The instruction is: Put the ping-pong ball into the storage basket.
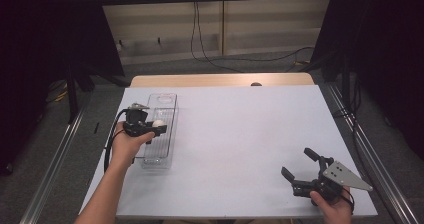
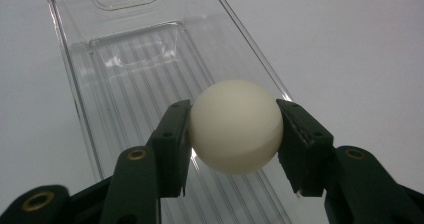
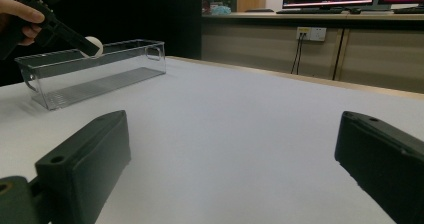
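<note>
A white ball (image 2: 236,126) is pinched between the two black jaws of my left gripper (image 2: 235,134), which is shut on it. The ball (image 1: 158,123) hangs over the long clear plastic bin (image 1: 161,129) at the left of the table, just above its ribbed floor (image 2: 140,84). In the right gripper view the ball (image 3: 93,45) sits at the bin's (image 3: 95,71) top rim, held by the far left gripper (image 3: 75,38). My right gripper (image 1: 299,164) rests near the table's front right corner, open, with nothing between its jaws (image 3: 230,154).
The white tabletop (image 1: 240,134) spreads between the two hands. A wooden strip (image 1: 220,80) edges its far side. Dark curtains stand at both sides, and a cable (image 1: 200,39) hangs down the back wall. Metal rails (image 1: 370,149) run along the floor.
</note>
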Demonstrator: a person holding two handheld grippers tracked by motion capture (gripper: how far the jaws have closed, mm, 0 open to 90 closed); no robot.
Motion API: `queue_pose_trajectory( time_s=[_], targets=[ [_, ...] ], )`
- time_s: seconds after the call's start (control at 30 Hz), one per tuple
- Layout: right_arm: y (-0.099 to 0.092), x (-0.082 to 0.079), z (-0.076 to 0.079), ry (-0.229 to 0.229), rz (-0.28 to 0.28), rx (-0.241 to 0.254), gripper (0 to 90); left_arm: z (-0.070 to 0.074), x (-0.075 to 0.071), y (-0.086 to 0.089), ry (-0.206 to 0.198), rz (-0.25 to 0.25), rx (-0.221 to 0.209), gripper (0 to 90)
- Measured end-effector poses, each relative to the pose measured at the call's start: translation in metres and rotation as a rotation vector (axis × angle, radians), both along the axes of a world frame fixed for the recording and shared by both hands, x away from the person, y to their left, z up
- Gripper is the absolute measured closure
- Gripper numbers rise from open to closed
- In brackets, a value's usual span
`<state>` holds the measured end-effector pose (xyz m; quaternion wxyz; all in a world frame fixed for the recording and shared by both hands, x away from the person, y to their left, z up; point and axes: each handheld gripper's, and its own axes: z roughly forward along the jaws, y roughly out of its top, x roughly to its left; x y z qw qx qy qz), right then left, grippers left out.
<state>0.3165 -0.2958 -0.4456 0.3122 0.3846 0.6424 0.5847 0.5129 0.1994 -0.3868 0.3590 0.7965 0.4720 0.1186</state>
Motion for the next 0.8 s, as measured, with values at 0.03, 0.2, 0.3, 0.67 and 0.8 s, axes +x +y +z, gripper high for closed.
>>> queue_pose_trajectory(
  time_s=[0.03,0.2,0.3,0.67,0.8],
  targets=[
    [0.0000,0.0000,0.0000,-0.001,-0.001,0.000,0.9,-0.0002,0.0001,0.0000,-0.001,-0.001,0.002,51.0],
    [0.0003,-0.0002,0.0000,0.001,-0.003,0.004,0.9,-0.0018,-0.0001,-0.0003,0.002,0.000,0.003,51.0],
    [0.0001,0.0001,0.0002,-0.003,-0.003,0.002,0.9,-0.0025,0.0001,0.0008,-0.006,-0.005,0.009,51.0],
    [0.0001,0.0001,0.0003,-0.004,-0.006,0.005,0.9,-0.0038,-0.0005,0.0008,-0.002,0.002,0.006,51.0],
    [0.0002,-0.0001,0.0000,0.000,-0.004,0.003,0.9,-0.0042,-0.0009,0.0002,-0.001,-0.002,0.012,51.0]
  ],
)
